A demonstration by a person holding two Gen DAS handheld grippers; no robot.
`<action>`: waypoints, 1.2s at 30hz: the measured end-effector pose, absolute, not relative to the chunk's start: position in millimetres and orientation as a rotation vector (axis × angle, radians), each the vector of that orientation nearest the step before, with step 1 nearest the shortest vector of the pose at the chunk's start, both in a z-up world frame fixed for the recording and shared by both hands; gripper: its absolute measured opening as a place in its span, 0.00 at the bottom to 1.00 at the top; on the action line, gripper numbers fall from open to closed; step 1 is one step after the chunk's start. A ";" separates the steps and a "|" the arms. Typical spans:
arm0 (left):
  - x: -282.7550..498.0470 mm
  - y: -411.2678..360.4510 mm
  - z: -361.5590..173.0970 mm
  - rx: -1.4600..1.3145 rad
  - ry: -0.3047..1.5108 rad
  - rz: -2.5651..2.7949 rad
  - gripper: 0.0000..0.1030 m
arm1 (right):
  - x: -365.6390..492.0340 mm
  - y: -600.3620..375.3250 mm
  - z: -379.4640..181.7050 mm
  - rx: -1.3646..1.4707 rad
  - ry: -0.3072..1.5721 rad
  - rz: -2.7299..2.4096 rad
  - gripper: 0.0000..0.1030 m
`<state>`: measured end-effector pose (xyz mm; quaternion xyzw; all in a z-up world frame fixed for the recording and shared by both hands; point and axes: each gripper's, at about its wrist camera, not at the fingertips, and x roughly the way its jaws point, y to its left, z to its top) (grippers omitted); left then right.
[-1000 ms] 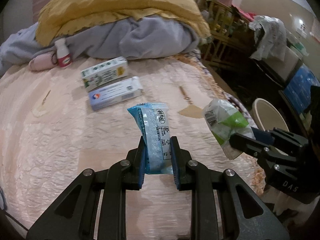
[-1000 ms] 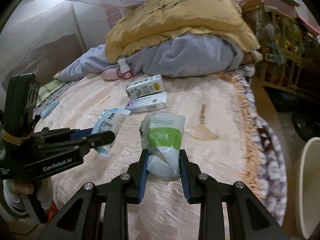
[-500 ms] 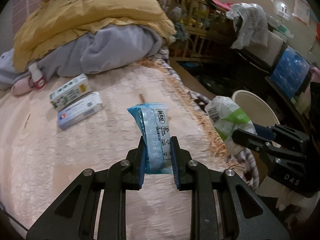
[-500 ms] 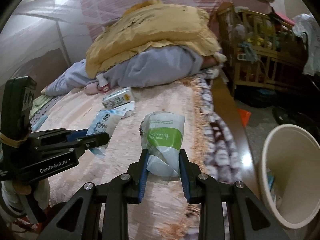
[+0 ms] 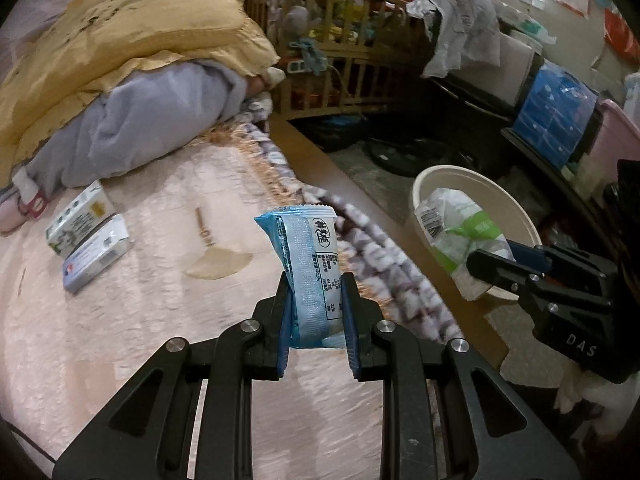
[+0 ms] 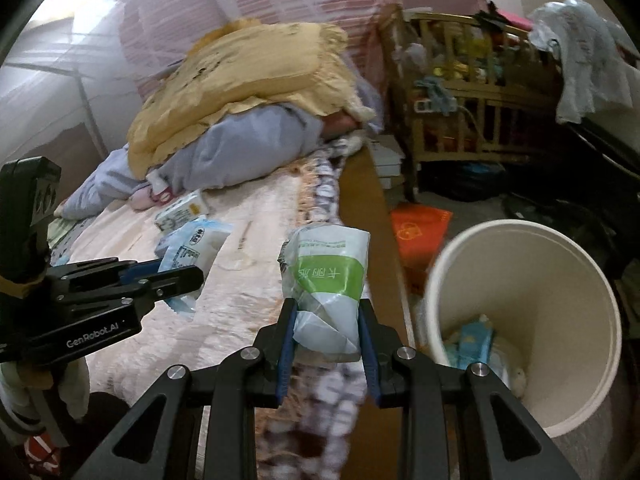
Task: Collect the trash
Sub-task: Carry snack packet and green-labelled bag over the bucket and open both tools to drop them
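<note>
My left gripper (image 5: 316, 316) is shut on a blue snack wrapper (image 5: 308, 256), held upright above the bed's right edge. My right gripper (image 6: 326, 332) is shut on a crumpled white-and-green plastic wrapper (image 6: 326, 280), close to the rim of a cream waste bin (image 6: 560, 264) that stands on the floor beside the bed. In the left wrist view the right gripper (image 5: 486, 268) holds that wrapper (image 5: 460, 232) in front of the bin (image 5: 516, 216). In the right wrist view the left gripper (image 6: 192, 276) and its blue wrapper (image 6: 192, 240) are at the left. Some trash lies in the bin's bottom.
Two small cardboard boxes (image 5: 86, 236) and a wooden spoon-like piece (image 5: 212, 252) lie on the pink bedspread (image 5: 120, 340). Yellow and grey bedding (image 5: 120, 80) is piled at the back. A wooden crib (image 5: 340, 40), an orange bag (image 6: 420, 232) and clutter fill the floor side.
Both grippers have swung right with their wrappers, from over the bed to its right edge. The waste bin has come much closer and larger in both views.
</note>
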<state>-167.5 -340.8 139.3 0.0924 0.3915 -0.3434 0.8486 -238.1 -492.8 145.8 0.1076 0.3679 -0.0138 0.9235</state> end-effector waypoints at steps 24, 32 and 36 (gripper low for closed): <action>-177.3 -425.6 130.6 0.251 0.841 -0.826 0.19 | -269.9 -579.0 131.6 0.288 0.763 -0.185 0.27; -179.0 -452.3 124.3 0.270 0.847 -0.843 0.19 | -279.1 -610.3 119.6 0.335 0.766 -0.238 0.27; -179.8 -465.4 122.1 0.275 0.848 -0.853 0.19 | -281.1 -620.6 113.6 0.354 0.767 -0.252 0.27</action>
